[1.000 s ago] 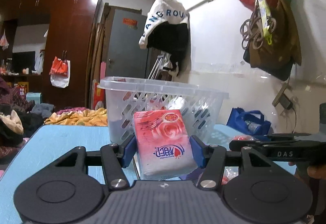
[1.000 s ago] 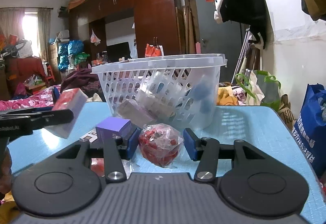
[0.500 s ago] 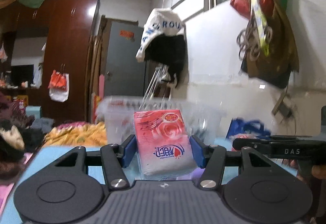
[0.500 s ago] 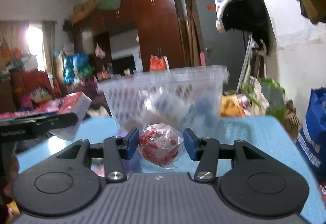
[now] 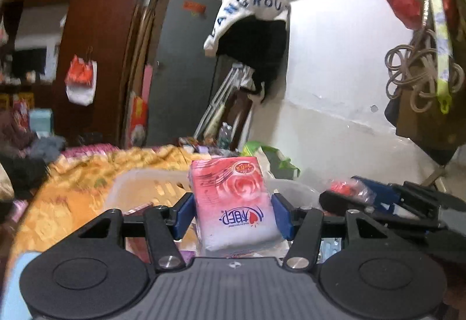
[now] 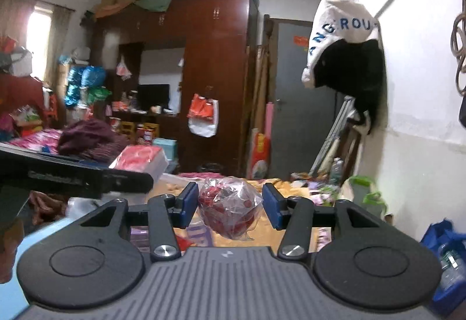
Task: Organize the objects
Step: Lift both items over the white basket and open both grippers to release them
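My left gripper [image 5: 233, 215] is shut on a pink tissue pack [image 5: 233, 200] with a rose print and holds it above the rim of the white plastic basket [image 5: 139, 183]. My right gripper [image 6: 230, 208] is shut on a clear bag of red pieces [image 6: 230, 210], held up in the air. The tissue pack also shows in the right wrist view [image 6: 139, 160], at the left behind the other gripper's body. The right gripper and its bag show in the left wrist view [image 5: 346, 189], at the right. The basket's inside is mostly hidden.
A blue table edge [image 6: 43, 229] shows low at the left. A yellow blanket [image 5: 87, 171] lies beyond the basket. A white wall [image 5: 335, 87] with hanging bags and a cap stands at the right. A blue bag [image 6: 442, 244] sits at the lower right.
Both grippers have risen with their loads. The basket has dropped from filling the middle of both views to just its rim below the fingers. Both grips are unchanged.
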Motion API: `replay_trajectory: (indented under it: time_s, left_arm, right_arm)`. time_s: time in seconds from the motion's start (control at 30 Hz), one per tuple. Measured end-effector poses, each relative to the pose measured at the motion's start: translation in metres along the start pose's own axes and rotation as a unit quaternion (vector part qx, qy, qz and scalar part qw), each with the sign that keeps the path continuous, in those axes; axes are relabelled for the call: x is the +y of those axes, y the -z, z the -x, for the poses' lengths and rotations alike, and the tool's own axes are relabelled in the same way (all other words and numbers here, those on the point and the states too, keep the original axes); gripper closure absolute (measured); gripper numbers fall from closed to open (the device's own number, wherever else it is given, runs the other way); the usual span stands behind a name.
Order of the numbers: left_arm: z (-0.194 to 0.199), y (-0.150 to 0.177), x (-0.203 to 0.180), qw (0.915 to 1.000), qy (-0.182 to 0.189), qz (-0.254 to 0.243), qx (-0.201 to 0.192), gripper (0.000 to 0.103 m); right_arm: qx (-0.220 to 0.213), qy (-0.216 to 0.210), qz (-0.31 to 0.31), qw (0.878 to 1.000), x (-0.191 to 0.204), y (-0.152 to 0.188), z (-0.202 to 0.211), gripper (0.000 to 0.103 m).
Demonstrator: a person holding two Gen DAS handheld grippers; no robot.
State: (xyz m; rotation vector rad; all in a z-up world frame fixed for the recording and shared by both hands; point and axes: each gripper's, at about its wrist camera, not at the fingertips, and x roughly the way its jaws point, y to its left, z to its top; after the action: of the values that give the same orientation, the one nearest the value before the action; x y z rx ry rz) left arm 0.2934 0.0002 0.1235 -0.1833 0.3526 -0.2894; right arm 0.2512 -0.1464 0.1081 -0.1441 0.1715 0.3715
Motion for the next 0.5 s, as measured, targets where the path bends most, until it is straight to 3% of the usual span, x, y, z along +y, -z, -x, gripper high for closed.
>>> replay_trajectory:
  time_s: [0.07, 0.1, 0.13, 0.2, 0.27, 0.33, 0.5]
  left_arm:
    - [-0.008, 0.000, 0.004, 0.9999, 0.007, 0.008, 0.006, 0.021]
    - [-0.008, 0.000, 0.004, 0.9999, 0.007, 0.009, 0.007, 0.012]
    - [-0.004, 0.002, 0.004, 1.0000, 0.004, 0.005, 0.002, 0.012]
    - [0.015, 0.005, 0.002, 0.9997, -0.007, -0.011, -0.022, 0.012]
    - [0.040, 0.012, -0.001, 0.9985, -0.021, -0.027, -0.043, 0.012]
    - [0.068, 0.030, -0.004, 0.9971, -0.030, -0.050, -0.049, 0.012]
    - [0.101, 0.090, 0.007, 0.9969, -0.049, -0.061, 0.005, 0.011]
  right_arm:
    - [0.011, 0.007, 0.013, 1.000, 0.003, 0.002, -0.007, 0.047]
    - [0.011, 0.009, 0.016, 1.000, 0.006, 0.004, -0.006, 0.038]
    - [0.011, 0.012, 0.017, 1.000, 0.008, 0.005, -0.005, 0.031]
    - [0.001, 0.023, -0.001, 1.000, 0.006, 0.007, 0.008, 0.000]
    - [-0.024, 0.016, -0.038, 0.999, 0.002, 0.015, 0.032, 0.000]
    - [-0.010, -0.011, -0.064, 0.998, 0.002, 0.030, 0.054, 0.000]
    - [0.029, -0.051, -0.091, 0.994, 0.008, 0.095, 0.105, 0.000]
